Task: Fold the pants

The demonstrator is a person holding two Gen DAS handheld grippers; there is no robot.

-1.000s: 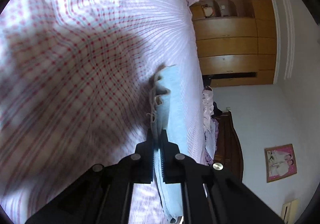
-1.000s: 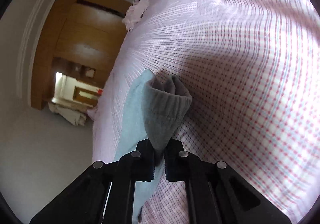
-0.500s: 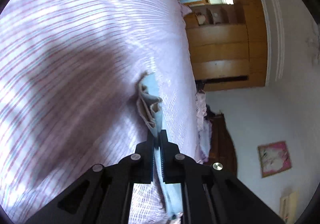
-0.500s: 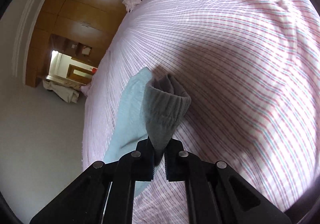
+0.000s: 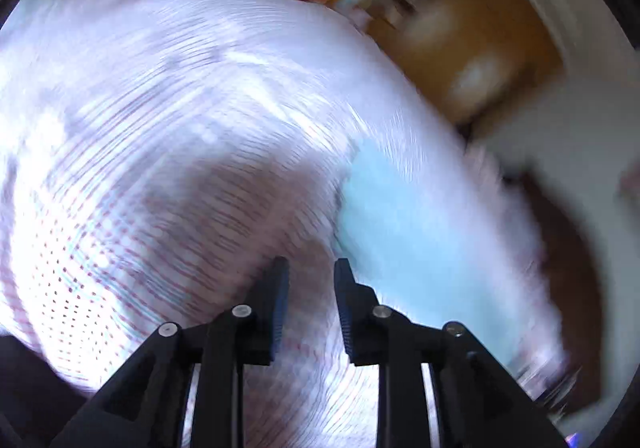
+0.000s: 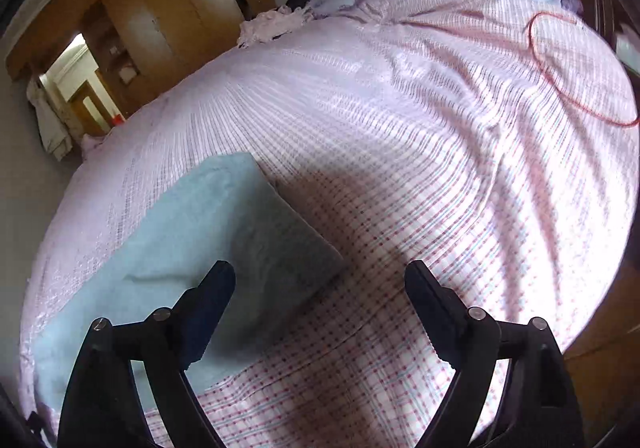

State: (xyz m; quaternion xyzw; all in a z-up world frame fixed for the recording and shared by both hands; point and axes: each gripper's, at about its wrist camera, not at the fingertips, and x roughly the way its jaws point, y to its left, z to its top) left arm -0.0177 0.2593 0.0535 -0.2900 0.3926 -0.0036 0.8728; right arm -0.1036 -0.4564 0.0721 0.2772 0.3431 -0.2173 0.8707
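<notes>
Light-blue pants (image 6: 172, 232) are lying folded flat near the left edge of the checked bed (image 6: 440, 151), free of both grippers. Left gripper (image 5: 308, 268) fingers are opening with nothing between them, and right gripper (image 6: 320, 272) fingers are spreading wide over the pants' corner, also empty. Both should probably be lifting clear without snagging the top layer.

Wooden wardrobe (image 6: 160, 15), checked bedsheet (image 6: 440, 167)

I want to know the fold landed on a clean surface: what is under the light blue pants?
The light blue pants lie flat on the pink checked bedsheet, which shows all around them. Whatever sits directly beneath the fabric is covered and cannot be seen.
</notes>
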